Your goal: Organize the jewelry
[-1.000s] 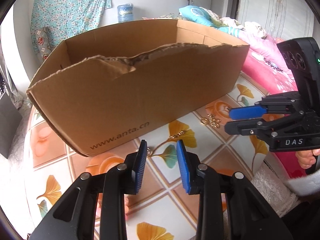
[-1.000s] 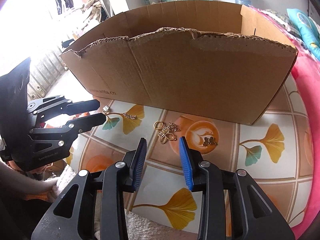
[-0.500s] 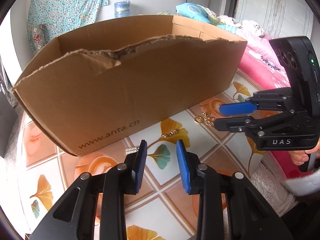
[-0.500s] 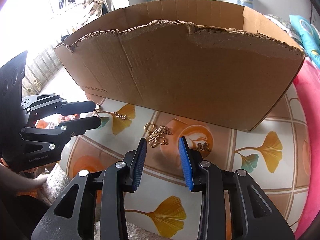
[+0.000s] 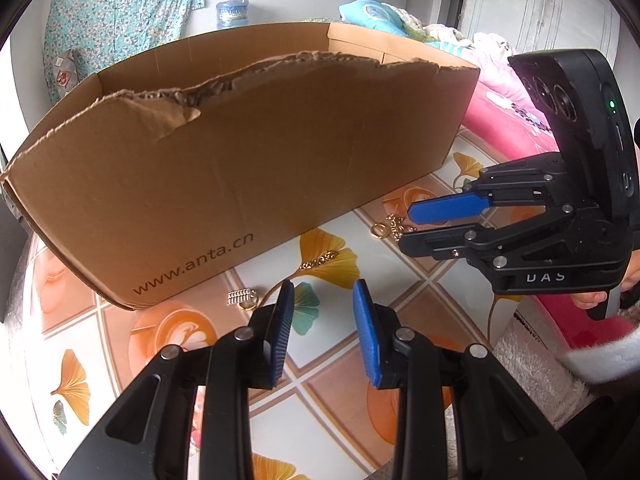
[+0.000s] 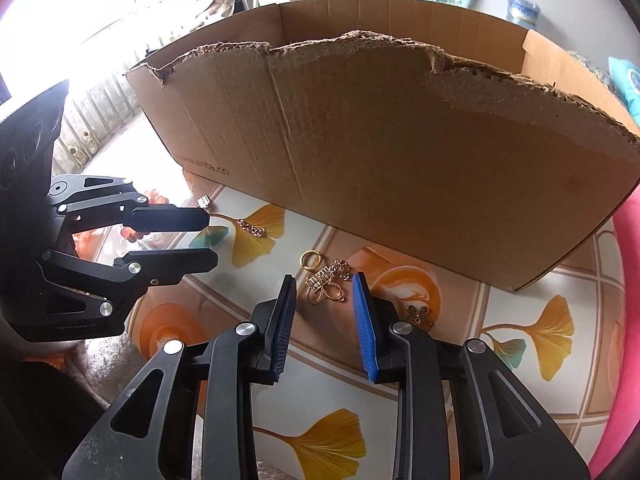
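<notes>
Gold jewelry lies on the patterned tabletop in front of a torn cardboard box [image 6: 400,152]. A gold ring [image 6: 310,259] and a tangle of gold charms [image 6: 326,286] sit just beyond my right gripper [image 6: 324,294], whose jaws are closing with nothing pressed between the pads. A butterfly charm [image 6: 419,314] lies to its right, a short chain [image 6: 253,228] farther left. My left gripper [image 5: 323,300] hovers open above the table, near a small ridged silver and gold ring [image 5: 242,298] and the chain [image 5: 318,260]. The right gripper [image 5: 420,226] also shows at the right of the left wrist view.
The box [image 5: 248,152] stands close behind the jewelry, printed with a web address. A pink bed [image 5: 516,120] runs along the right. A hand [image 5: 592,298] holds the right gripper's handle. The table edge [image 6: 100,344] lies at the lower left in the right wrist view.
Both views have closed in on the box and the jewelry. The right gripper has come nearer the ring and charms and its jaws have narrowed slightly. The left jaws keep their gap.
</notes>
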